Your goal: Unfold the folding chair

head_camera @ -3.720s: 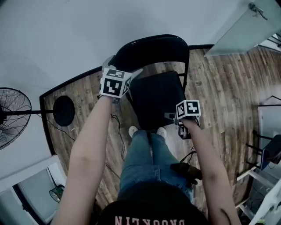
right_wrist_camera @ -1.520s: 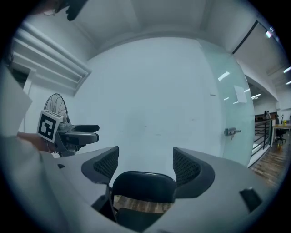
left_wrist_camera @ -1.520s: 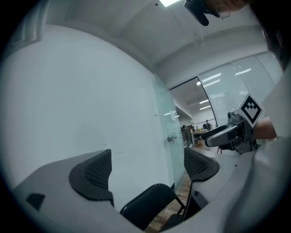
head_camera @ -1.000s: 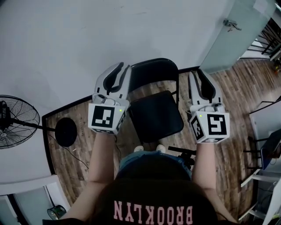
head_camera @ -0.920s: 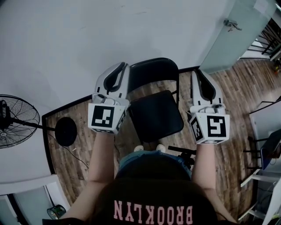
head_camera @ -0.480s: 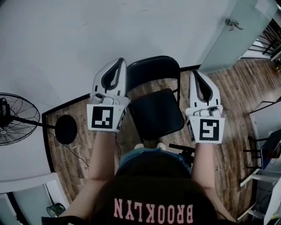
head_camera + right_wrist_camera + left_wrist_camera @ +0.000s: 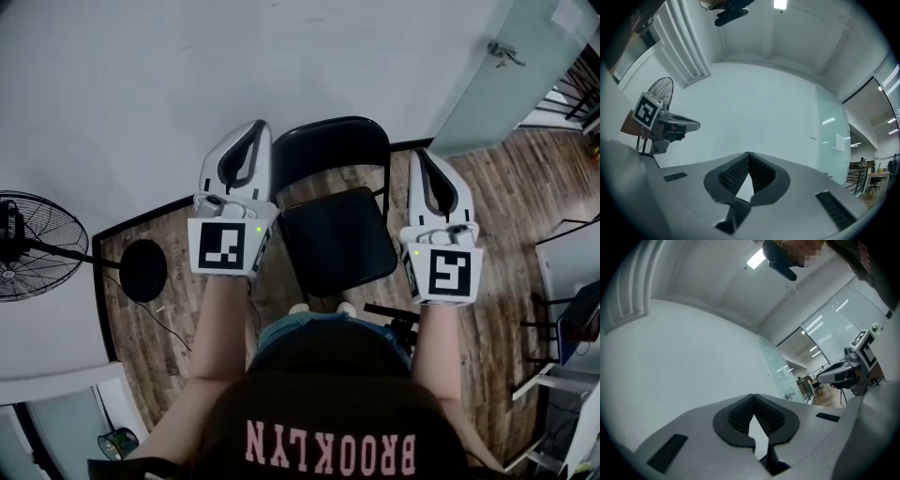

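Observation:
The black folding chair [image 7: 337, 239] stands opened out on the wooden floor, its seat level and its backrest [image 7: 330, 145] toward the white wall. Both grippers are held up in the air on either side of it, touching nothing. My left gripper [image 7: 257, 127] hangs over the chair's left side, and its jaws meet at the tips [image 7: 753, 395] with nothing between them. Over the right side my right gripper [image 7: 419, 154] is likewise shut and empty [image 7: 748, 153]. Each gripper view looks out at the bare wall and catches the other gripper at its edge.
A standing fan [image 7: 26, 251] with a round black base [image 7: 143, 270] is at the left, and a cable runs across the floor. A glass door [image 7: 487, 75] is at the upper right. A dark object [image 7: 394, 321] lies by the person's feet.
Both grippers' jaws, slightly parted a second ago, have closed to the tips with nothing in them. The left gripper rose a little; the right rolled slightly. The chair has not moved.

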A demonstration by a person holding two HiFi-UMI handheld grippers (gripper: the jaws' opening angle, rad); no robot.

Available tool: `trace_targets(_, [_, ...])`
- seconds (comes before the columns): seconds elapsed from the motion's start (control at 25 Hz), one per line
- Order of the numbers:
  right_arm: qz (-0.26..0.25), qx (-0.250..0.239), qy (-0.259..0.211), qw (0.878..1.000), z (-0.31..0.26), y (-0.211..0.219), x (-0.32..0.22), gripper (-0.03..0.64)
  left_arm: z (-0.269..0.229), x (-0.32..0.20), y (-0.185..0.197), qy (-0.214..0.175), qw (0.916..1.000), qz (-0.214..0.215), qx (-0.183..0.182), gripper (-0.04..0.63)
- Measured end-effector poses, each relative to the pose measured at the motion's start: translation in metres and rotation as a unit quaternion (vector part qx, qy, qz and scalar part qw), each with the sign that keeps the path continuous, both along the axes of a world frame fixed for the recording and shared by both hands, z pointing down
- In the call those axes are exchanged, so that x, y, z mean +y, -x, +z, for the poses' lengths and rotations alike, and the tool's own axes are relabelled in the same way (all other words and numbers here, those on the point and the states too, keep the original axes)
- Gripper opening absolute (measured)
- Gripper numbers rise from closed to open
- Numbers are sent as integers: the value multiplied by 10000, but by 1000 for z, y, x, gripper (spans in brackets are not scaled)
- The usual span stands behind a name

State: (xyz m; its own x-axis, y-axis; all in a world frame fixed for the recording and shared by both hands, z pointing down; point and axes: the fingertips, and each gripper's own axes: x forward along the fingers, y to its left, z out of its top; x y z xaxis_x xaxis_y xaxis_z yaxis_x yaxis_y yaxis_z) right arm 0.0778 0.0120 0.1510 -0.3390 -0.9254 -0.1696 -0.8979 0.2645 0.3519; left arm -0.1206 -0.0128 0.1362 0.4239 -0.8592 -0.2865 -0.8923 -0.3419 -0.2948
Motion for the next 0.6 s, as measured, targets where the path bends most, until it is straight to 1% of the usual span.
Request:
trace_targets(0.12, [37,35,12,10000,-2,-2,-1,0,-3,1,-1,-41,10000,0,-43,2])
trace_targets(0.32, [77,82,52,9999,-4,-4,1,0,-9,3,-4,-101,9999,67,42,2])
trace_targets(0.6, [32,168,-22,9999,-10,-2,1,0,-8,4,-3,-91,9999,55,-83,2])
